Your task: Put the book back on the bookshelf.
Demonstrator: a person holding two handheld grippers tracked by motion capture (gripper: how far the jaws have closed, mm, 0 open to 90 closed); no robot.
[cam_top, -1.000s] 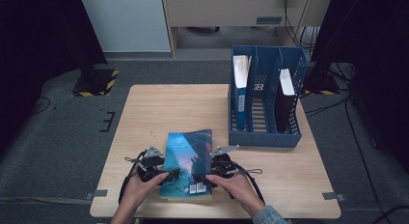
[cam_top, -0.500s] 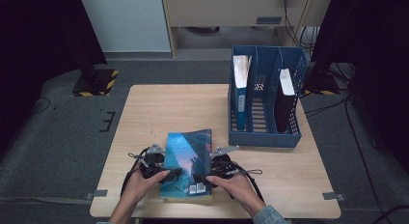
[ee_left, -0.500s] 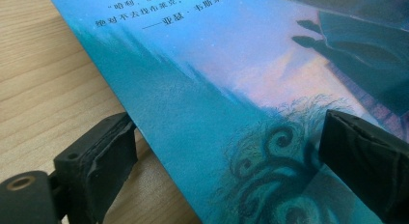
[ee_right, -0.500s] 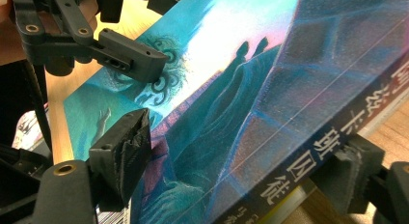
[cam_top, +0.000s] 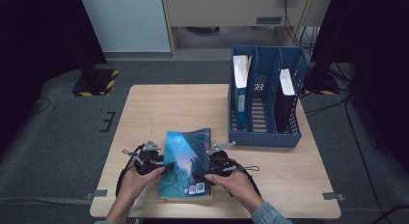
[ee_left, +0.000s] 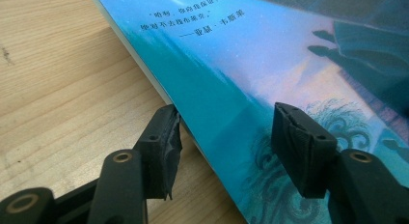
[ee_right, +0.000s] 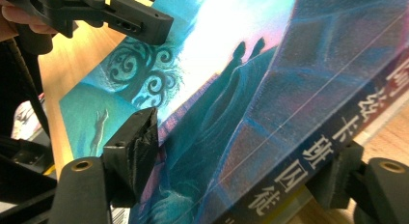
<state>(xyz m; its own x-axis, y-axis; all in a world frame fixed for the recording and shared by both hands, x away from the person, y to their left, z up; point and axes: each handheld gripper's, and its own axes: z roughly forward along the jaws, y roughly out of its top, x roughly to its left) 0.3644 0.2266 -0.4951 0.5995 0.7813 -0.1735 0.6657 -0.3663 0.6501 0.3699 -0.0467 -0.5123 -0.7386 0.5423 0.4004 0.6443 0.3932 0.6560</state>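
One wooden table [cam_top: 159,108] is seen, a blue file rack [cam_top: 264,132] at its right. A teal book [cam_top: 187,163] lies at the near edge. The right gripper [cam_top: 205,172] is clamped on its spine edge; the left gripper [cam_top: 163,169] is spread astride its opposite edge.

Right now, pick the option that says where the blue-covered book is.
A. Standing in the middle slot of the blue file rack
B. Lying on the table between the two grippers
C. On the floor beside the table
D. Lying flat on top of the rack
B: the high view shows the book flat on the wooden table, with the left gripper and right gripper at its two long sides, apart from the file rack.
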